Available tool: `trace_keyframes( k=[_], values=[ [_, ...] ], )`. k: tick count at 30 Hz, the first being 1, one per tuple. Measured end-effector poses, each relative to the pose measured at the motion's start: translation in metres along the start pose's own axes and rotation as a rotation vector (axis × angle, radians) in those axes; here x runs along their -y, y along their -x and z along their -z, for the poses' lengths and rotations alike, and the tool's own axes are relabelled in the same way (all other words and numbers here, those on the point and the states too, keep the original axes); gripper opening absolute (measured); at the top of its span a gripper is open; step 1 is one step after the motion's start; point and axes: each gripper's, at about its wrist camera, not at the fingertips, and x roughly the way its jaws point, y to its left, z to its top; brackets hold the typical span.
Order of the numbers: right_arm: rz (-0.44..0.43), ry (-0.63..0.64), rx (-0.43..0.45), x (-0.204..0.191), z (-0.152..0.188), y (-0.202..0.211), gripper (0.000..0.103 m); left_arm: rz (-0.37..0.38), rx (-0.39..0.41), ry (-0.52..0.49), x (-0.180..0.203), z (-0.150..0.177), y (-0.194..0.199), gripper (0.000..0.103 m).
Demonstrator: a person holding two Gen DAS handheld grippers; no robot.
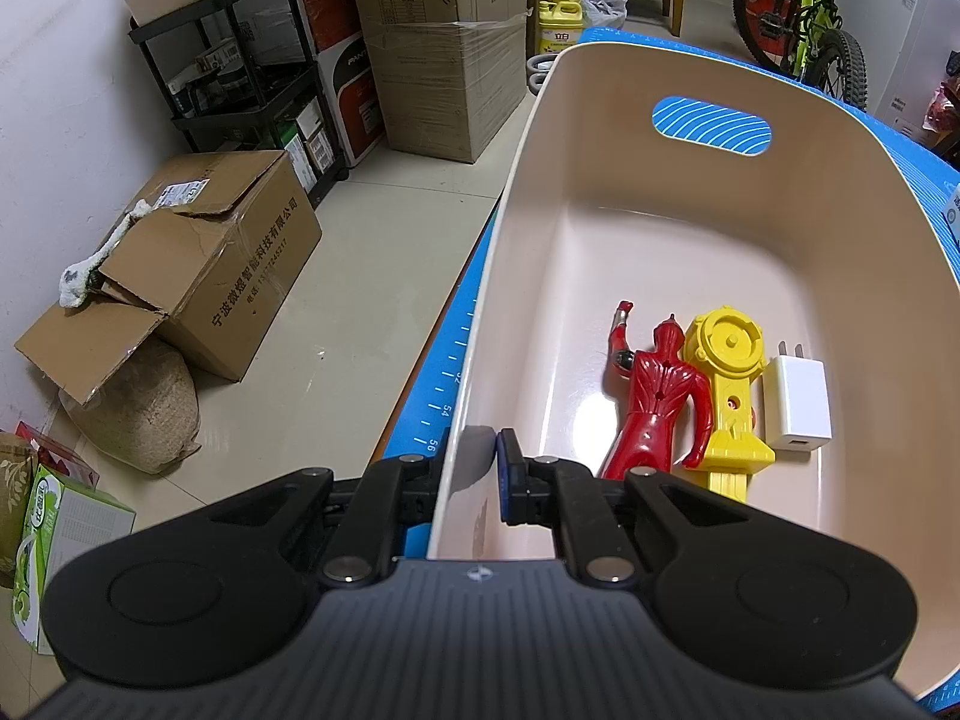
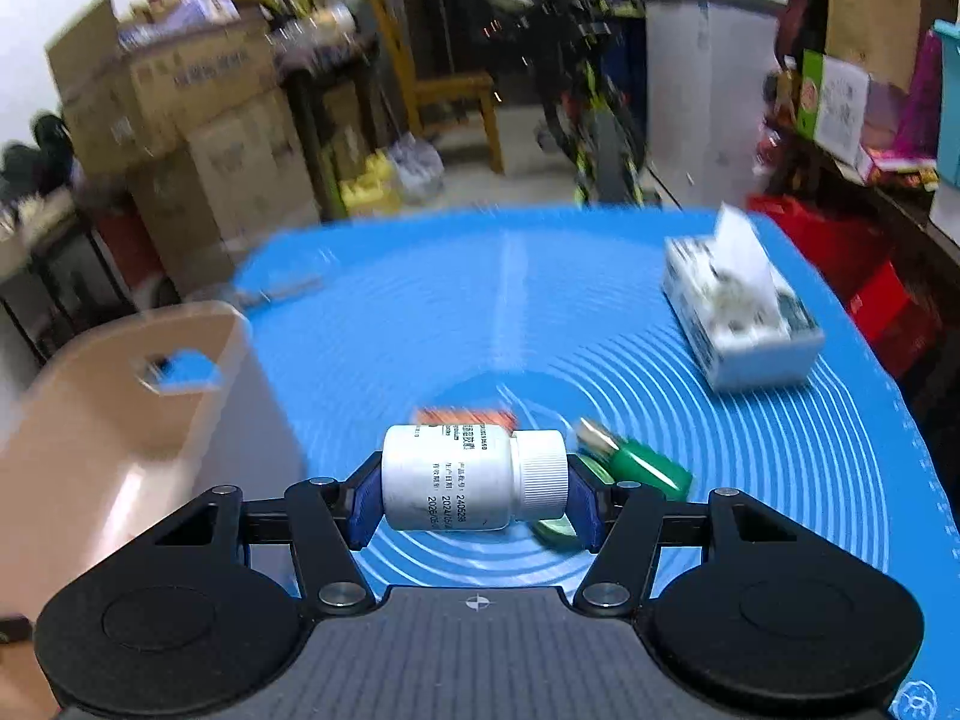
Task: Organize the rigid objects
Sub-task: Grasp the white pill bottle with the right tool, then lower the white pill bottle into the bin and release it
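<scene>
My left gripper (image 1: 474, 480) is shut on the near left wall of a beige plastic bin (image 1: 528, 192), one finger inside and one outside. Inside the bin lie a red toy figure (image 1: 657, 402), a yellow toy (image 1: 729, 384) and a white charger plug (image 1: 798, 402). My right gripper (image 2: 474, 480) is shut on a white pill bottle (image 2: 468, 477), held sideways above the blue mat (image 2: 510, 312). Behind the bottle lie a green cylinder-shaped object (image 2: 642, 462) and an orange-topped item (image 2: 465, 417). The bin (image 2: 120, 396) shows at the left of the right wrist view.
A tissue box (image 2: 744, 312) stands on the mat's far right. Beyond the table's left edge are cardboard boxes (image 1: 210, 258), a black shelf cart (image 1: 240, 72) and a sack on the floor. A bicycle (image 1: 810, 18) stands behind the table.
</scene>
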Motion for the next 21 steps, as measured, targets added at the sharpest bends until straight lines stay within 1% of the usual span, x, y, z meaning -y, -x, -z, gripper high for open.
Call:
trace_keyframes(
  k=[4,6,9,13,16,21],
  values=[
    [-0.081,0.040,0.074,-0.030,-0.009,0.019,0.063,0.000,0.000,0.000,0.000,0.000,0.000,0.014],
    [-0.119,0.077,0.091,-0.048,-0.009,0.025,0.063,0.000,0.000,-0.001,0.000,0.000,0.000,0.014],
    [-0.158,0.152,0.092,-0.077,-0.009,0.029,0.063,0.000,0.000,0.000,0.000,0.000,0.000,0.014],
    [-0.196,0.233,0.060,-0.112,-0.002,0.024,0.063,-0.001,0.000,0.000,0.000,0.000,0.000,0.014],
    [-0.212,0.292,0.020,-0.134,0.006,0.018,0.063,-0.001,0.000,0.000,0.000,0.000,0.000,0.014],
    [-0.215,0.368,-0.056,-0.160,0.021,0.005,0.063,0.001,0.000,-0.001,0.000,0.000,0.000,0.014]
  ],
)
